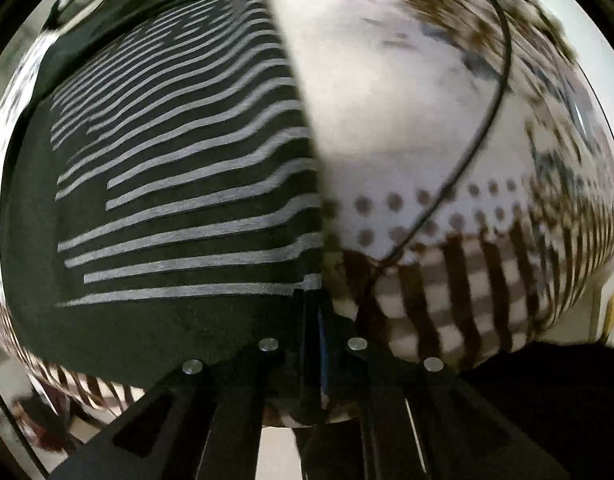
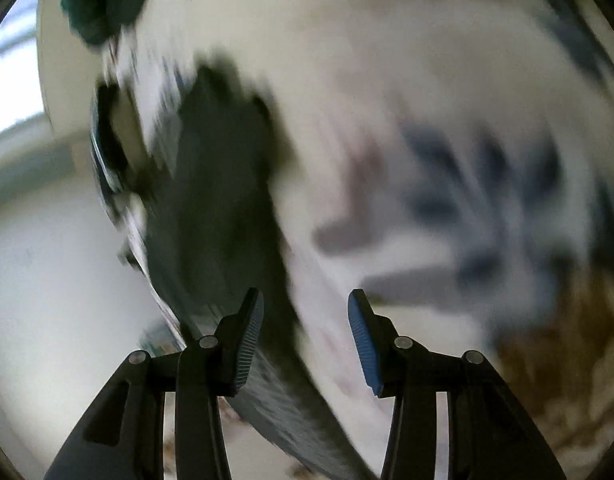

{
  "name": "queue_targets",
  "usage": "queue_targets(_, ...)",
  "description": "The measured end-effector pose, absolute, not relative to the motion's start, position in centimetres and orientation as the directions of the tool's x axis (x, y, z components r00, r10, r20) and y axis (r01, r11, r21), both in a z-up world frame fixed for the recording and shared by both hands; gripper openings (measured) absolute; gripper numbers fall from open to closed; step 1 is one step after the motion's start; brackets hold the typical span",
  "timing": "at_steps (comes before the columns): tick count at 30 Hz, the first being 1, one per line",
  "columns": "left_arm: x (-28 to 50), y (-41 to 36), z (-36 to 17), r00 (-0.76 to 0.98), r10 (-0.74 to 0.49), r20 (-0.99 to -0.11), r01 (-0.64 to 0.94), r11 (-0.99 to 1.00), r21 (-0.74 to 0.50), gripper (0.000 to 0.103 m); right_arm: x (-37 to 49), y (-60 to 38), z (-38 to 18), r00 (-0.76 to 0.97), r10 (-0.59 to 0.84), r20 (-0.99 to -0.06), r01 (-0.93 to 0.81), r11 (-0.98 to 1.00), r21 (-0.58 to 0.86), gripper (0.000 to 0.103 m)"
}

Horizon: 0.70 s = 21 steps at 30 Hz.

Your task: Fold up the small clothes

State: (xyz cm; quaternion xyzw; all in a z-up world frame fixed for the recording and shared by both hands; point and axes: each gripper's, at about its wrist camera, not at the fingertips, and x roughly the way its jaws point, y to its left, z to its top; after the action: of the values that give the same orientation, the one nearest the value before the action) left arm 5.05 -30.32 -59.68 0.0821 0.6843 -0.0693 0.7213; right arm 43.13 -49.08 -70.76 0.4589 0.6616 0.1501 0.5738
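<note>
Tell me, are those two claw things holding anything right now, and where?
The left gripper is shut on the black striped garment, pinching its near edge. The right gripper is open and holds nothing.

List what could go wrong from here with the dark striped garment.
1. The left gripper is shut on only the edge of the dark striped garment, so the cloth may slip out.
2. A thin black cable crosses the patterned cover and could snag.
3. The right gripper is open and its view is blurred; a grab now might miss.
</note>
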Motion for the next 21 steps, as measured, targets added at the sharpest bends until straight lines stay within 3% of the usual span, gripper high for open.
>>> queue_targets(5,5.5,-26.7,-59.8,-0.003,-0.043,-0.999,0.024,0.999,-0.043,0.008,47.4,-46.9,-71.9,0.059,0.763,-0.644,0.451,0.555,0.699,0.055)
queue_targets(6,5.4,-26.3,-59.7,-0.002,-0.046,-0.999,0.010,0.999,-0.046,0.009,47.5,-46.5,-71.8,0.068,0.752,-0.655,0.441,0.567,0.696,0.050)
queue_targets(7,5.3,-25.9,-59.6,0.000,-0.041,-0.999,0.000,0.999,-0.041,0.017,47.6,-46.1,-71.6,0.072,0.735,-0.675,0.424,0.589,0.687,0.038)
queue_targets(8,5.1,-25.7,-59.6,0.001,-0.028,-1.000,0.001,1.000,-0.028,0.023,47.5,-45.6,-71.2,0.079,0.708,-0.702,0.404,0.621,0.672,0.013)
queue_targets(11,4.6,-25.4,-60.3,-0.005,-0.035,-0.999,0.019,0.999,-0.035,0.062,47.5,-44.6,-69.7,0.108,0.658,-0.745,0.306,0.691,0.655,0.013)
queue_targets(12,4.5,-25.4,-60.7,-0.013,-0.048,-0.999,0.023,0.999,-0.049,0.065,47.6,-44.5,-69.6,0.103,0.649,-0.753,0.271,0.711,0.649,0.014)
queue_targets(14,4.1,-25.4,-61.8,-0.029,-0.067,-0.997,0.036,0.997,-0.068,0.065,48.3,-44.5,-70.1,0.073,0.627,-0.776,0.265,0.737,0.621,0.024)
queue_targets(16,4.2,-25.4,-62.5,-0.022,-0.071,-0.997,0.060,0.996,-0.072,0.065,49.0,-46.2,-70.5,0.098,0.669,-0.737,0.314,0.682,0.661,0.026)
queue_targets(18,4.1,-26.1,-62.7,-0.001,-0.059,-0.998,0.076,0.995,-0.059,0.063,49.9,-47.5,-71.0,0.134,0.697,-0.705,0.367,0.625,0.689,0.044)
queue_targets(19,4.2,-26.4,-62.6,0.015,-0.065,-0.998,0.082,0.995,-0.064,0.062,50.5,-47.9,-71.6,0.152,0.713,-0.685,0.385,0.595,0.705,0.046)
queue_targets(20,4.1,-26.6,-62.5,0.032,-0.064,-0.997,0.089,0.994,-0.061,0.052,51.2,-47.9,-72.0,0.157,0.724,-0.672,0.394,0.578,0.714,0.047)
queue_targets(21,4.0,-26.8,-62.5,0.045,-0.053,-0.998,0.098,0.994,-0.048,0.022,52.4,-47.5,-72.7,0.132,0.726,-0.675,0.392,0.588,0.708,0.047)
